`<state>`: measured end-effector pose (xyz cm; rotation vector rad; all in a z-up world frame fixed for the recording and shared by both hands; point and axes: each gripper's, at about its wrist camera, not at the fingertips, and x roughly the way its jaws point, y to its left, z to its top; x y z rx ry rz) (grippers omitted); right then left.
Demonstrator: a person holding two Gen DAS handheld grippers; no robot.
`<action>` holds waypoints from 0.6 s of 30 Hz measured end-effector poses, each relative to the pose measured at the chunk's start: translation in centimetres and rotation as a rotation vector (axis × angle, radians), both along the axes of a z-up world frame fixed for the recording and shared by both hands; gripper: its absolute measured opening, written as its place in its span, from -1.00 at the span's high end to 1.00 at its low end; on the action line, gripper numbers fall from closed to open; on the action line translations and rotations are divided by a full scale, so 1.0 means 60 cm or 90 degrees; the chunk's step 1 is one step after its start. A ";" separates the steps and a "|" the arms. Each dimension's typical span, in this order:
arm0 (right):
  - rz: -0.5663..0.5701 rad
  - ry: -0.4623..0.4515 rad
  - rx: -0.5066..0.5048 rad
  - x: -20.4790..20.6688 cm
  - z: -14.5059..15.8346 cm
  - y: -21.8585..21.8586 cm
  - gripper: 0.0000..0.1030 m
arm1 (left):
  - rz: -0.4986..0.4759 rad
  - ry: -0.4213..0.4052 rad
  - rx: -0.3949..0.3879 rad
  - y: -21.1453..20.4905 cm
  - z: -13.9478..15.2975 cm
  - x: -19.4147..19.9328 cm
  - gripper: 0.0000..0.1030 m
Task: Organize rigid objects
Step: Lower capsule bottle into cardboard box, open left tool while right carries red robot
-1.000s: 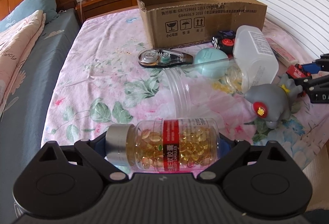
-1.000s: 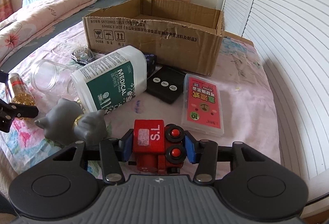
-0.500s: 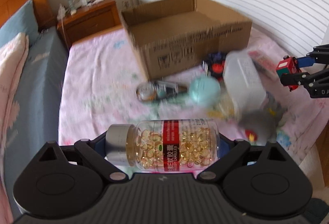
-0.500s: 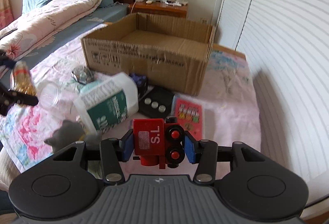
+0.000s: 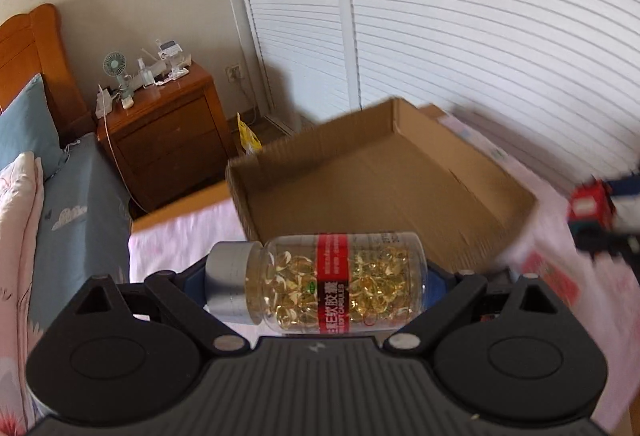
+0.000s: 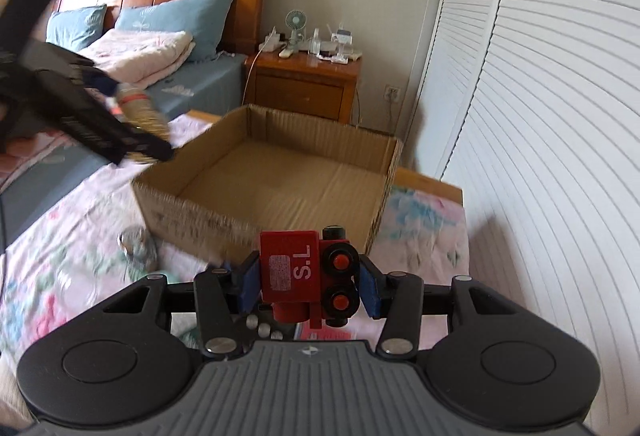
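My left gripper (image 5: 316, 284) is shut on a clear capsule bottle (image 5: 336, 282) with a silver cap and a red label, held sideways in the air in front of an open, empty cardboard box (image 5: 360, 175). In the right wrist view that bottle (image 6: 140, 111) shows blurred, above the box's left corner (image 6: 152, 187). My right gripper (image 6: 306, 280) is shut on a red toy train (image 6: 308, 276) marked S.L, raised near the box's front wall. The train (image 5: 590, 203) also appears blurred at the right edge of the left wrist view.
The box sits on a bed with a pink floral sheet (image 6: 60, 256). A wooden nightstand (image 5: 168, 131) with a small fan stands behind it, and white louvred doors (image 6: 540, 115) run along the right. A roundish silver item (image 6: 136, 240) lies blurred by the box's front.
Both grippers rose off the bed with their objects and moved toward the box. The loose items on the sheet dropped out of the left wrist view; the box's inside now shows.
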<state>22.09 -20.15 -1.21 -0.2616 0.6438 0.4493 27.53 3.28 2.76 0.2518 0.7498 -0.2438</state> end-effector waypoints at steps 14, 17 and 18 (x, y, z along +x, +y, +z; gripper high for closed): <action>0.001 0.012 -0.004 0.072 0.004 0.040 -0.05 | 0.079 0.023 -0.032 -0.001 -0.046 0.188 -0.87; 0.003 0.016 -0.010 0.073 -0.001 0.047 -0.05 | 0.083 0.024 -0.031 0.004 -0.050 0.183 -0.87; 0.003 0.017 -0.011 0.073 -0.001 0.049 -0.05 | 0.079 0.020 -0.031 0.006 -0.047 0.178 -0.87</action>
